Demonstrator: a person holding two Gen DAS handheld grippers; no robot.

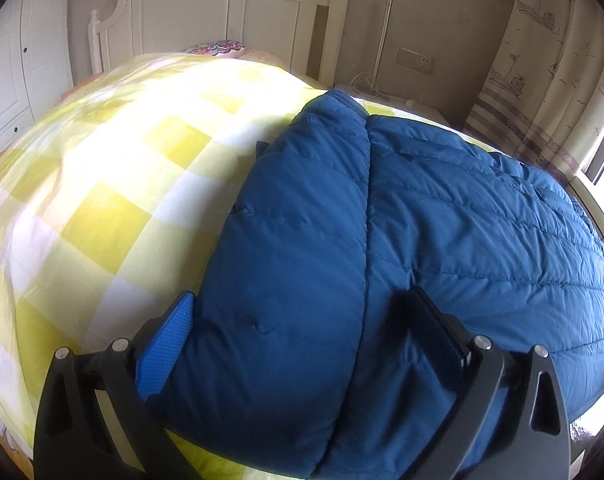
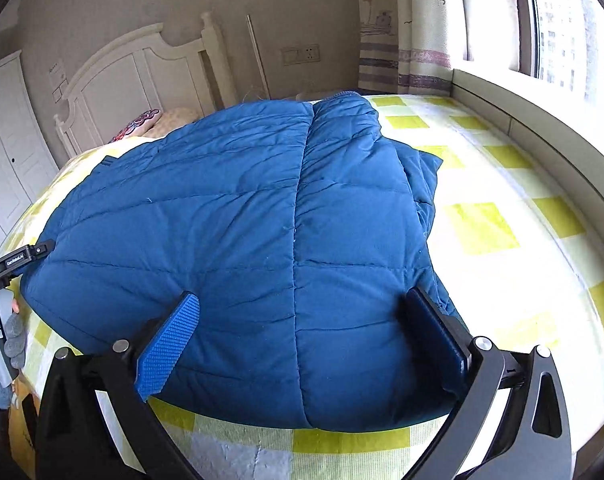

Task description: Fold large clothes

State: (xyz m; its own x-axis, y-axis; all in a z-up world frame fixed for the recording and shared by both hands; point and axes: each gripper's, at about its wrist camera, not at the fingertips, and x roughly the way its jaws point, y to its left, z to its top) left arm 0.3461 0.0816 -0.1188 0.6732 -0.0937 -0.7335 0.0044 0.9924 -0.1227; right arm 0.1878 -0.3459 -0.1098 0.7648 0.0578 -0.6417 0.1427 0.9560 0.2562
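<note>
A large blue quilted down jacket (image 1: 402, 232) lies spread on a bed with a yellow-and-white checked cover (image 1: 101, 184). In the left wrist view my left gripper (image 1: 302, 312) is open, its blue-padded fingers (image 1: 169, 340) straddling the jacket's near edge. In the right wrist view the same jacket (image 2: 261, 220) fills the middle of the bed cover (image 2: 502, 208). My right gripper (image 2: 302, 312) is open, both fingers (image 2: 169, 340) wide apart over the jacket's near hem. The left gripper's body (image 2: 17, 260) and a gloved hand (image 2: 13, 332) show at the far left.
A white headboard (image 1: 221, 8) and a patterned pillow (image 1: 217, 48) stand at the bed's far end. A nightstand with cables (image 1: 382, 92) sits beside it. A curtain (image 2: 406, 24), window sill (image 2: 542, 108) and window border the bed's right side. White wardrobe doors (image 1: 13, 64) stand left.
</note>
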